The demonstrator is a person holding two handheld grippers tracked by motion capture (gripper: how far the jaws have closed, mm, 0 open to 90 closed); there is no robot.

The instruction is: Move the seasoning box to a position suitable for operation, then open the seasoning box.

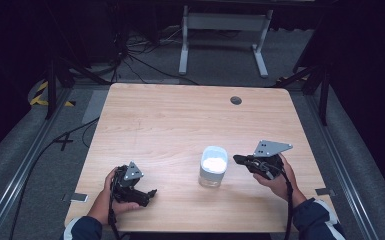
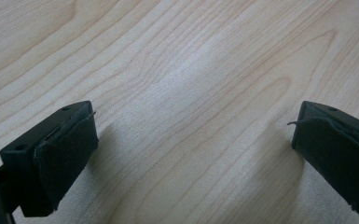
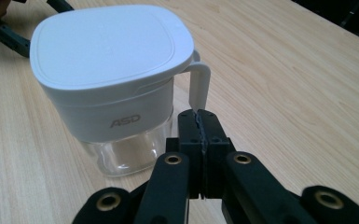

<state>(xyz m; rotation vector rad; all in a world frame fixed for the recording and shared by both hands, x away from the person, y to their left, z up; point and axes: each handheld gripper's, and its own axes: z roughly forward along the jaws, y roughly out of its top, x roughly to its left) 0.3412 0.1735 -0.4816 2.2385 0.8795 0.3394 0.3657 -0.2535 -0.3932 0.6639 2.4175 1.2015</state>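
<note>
Your clear cup [image 1: 213, 166], with its white square lid [image 3: 109, 44] and white handle [image 3: 199, 86], stands lower centre of the worktop [image 1: 180, 120]. Your right tongs [image 3: 199, 116], pressed closed and empty, point at the handle. Your left tongs [image 2: 193, 140] gape wide, lower left, empty.

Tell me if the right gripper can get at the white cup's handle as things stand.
Probably yes. The right gripper sits just short of the cup's handle with bare table between them and nothing in the way. Its jaws are shut, though, so they would have to open first.
</note>
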